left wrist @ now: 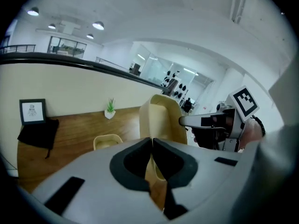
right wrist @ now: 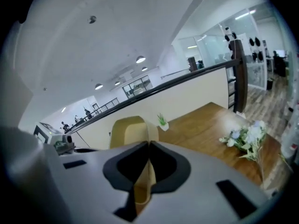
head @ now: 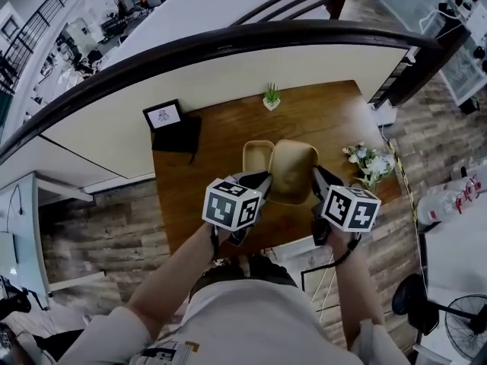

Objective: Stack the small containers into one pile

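My left gripper (head: 257, 182) and right gripper (head: 318, 179) pinch opposite rims of 1 lifted container (head: 294, 169); the table container (head: 256, 155) lies just left, below it.

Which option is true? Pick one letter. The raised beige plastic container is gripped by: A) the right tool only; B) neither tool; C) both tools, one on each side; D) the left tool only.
C: the left tool and the right tool each pinch a wall of the beige plastic container, holding it above the wooden table.
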The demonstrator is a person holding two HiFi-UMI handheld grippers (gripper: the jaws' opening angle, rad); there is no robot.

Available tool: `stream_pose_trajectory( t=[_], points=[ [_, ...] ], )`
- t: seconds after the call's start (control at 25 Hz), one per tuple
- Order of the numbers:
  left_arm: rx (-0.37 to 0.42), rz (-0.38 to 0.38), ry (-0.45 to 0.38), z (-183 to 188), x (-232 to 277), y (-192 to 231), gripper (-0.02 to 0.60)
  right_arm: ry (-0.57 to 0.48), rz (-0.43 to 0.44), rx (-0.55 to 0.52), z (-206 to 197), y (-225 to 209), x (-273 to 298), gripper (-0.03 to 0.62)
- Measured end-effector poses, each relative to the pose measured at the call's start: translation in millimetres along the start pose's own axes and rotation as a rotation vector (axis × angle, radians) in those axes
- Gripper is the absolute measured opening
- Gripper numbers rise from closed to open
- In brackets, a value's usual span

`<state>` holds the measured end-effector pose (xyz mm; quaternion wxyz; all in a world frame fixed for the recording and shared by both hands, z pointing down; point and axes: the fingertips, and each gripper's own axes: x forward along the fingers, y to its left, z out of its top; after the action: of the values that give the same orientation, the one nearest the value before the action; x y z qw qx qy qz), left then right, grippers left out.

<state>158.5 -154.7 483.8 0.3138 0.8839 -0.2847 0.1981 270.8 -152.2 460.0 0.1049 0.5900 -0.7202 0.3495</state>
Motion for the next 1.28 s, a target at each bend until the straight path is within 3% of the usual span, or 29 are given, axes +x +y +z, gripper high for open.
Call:
stream_pose_trajectory(
  t=[0.32, 0.6, 0.88, 1.28],
  points=[
    [0.013, 0.061, -0.058, -9.3, -82.8, 13.7, 0.02, -0.005, 0.107, -0.07, -9.6, 84.1, -17.9, 0.023],
    [-0.016, 0.102, -0.044, -44.1, -125.4, 27.8, 0.02, 0.038, 0.161, -0.131, -42.9, 129.2, -20.6, 0.025],
    [-0.05, 0.118, -0.038, -58.2, -128.9, 37.5, 0.02, 0.067, 0.159, -0.128, -56.2, 135.3, -11.1, 0.024],
    [-0.068, 0.08, -0.067, -23.7, -83.0, 41.3, 0.018, 0.058, 0.078, -0.159, -15.0, 92.7, 21.8, 0.02]
  ],
)
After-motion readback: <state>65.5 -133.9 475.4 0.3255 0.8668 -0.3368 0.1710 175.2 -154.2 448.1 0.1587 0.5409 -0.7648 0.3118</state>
